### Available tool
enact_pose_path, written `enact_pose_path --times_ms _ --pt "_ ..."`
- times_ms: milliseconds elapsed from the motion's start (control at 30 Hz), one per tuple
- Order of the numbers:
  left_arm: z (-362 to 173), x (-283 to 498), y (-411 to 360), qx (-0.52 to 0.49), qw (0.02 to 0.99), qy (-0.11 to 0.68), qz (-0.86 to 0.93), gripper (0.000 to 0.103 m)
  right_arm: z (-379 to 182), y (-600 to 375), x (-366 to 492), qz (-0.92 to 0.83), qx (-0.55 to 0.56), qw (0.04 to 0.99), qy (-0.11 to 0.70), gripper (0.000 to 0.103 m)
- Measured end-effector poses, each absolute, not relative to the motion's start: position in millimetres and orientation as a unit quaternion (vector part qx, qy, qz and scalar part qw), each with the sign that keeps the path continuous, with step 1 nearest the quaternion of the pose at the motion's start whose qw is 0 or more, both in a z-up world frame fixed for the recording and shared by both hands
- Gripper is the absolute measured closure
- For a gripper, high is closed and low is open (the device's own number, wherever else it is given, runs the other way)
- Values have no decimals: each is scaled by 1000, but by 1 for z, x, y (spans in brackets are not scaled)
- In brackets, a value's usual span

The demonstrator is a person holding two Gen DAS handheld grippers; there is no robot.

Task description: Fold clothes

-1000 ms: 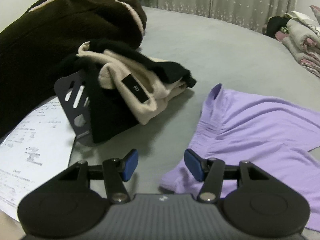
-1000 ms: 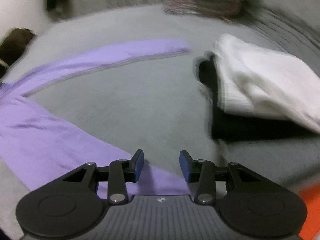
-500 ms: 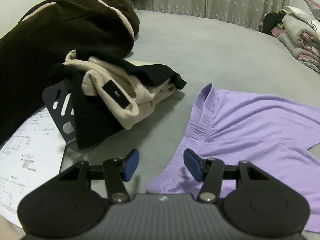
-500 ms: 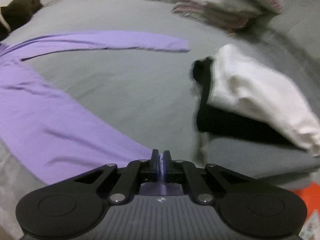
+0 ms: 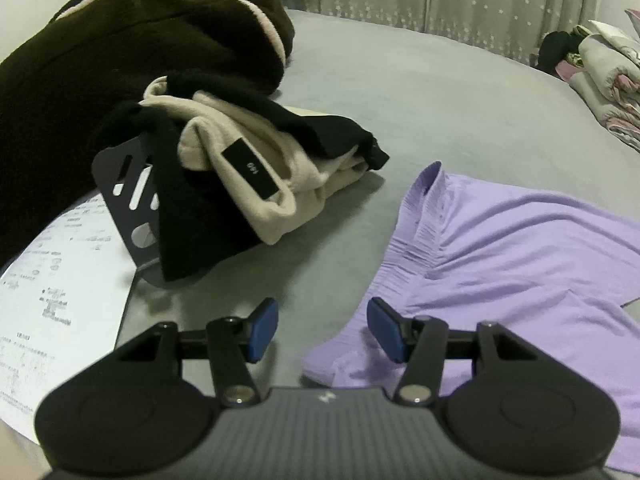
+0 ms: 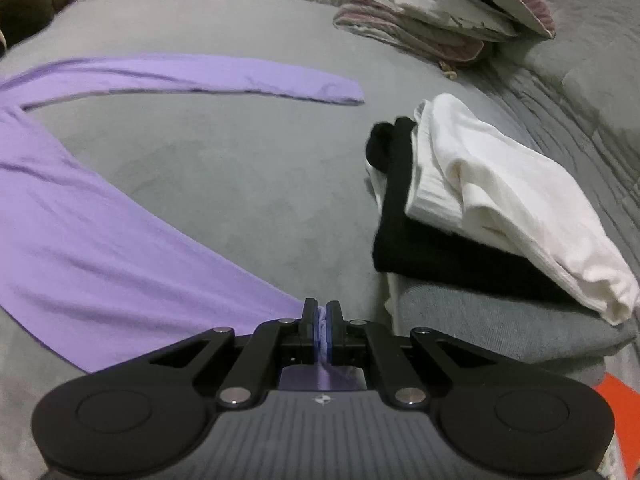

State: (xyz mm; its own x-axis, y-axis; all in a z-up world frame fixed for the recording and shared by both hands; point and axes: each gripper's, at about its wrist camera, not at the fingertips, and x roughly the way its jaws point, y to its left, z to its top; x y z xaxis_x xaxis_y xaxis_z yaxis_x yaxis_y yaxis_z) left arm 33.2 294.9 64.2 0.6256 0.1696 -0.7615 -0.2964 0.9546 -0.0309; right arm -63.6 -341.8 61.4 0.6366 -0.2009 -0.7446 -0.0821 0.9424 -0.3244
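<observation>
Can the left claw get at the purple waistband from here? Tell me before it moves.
Probably yes. The left claw is open, and the waistband of the purple garment lies flat just ahead with nothing between. The beige pile sits off to the side.

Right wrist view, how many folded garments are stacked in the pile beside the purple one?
3: the white ribbed top uppermost, the black knit under it, and the grey knit at the bottom. More may be hidden in between.

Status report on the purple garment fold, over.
Right gripper shut on purple garment hem. Left gripper open at its waistband, unclamped. Folded stack beside, clear.
</observation>
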Motion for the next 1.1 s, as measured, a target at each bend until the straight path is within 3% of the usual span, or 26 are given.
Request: enact_pose_path --times_ms 100,233,400,667,933,1100 --pt "65 33 300 -97 897 412 125 53 60 -336 -66 -57 -209 884 415 102" --pt "66 31 306 -134 896 406 121 53 69 -336 -70 -50 -185 899 394 99" --pt "68 32 308 -166 899 391 109 61 85 -326 -79 6 -127 925 357 73" --pt "60 72 294 -171 902 383 97 61 80 -282 -78 57 -128 927 347 72" --pt "40 114 267 -139 904 394 94 59 71 -250 -64 96 -141 921 349 66" --pt "33 125 248 -81 907 404 93 82 65 -240 -59 109 -151 917 353 66"
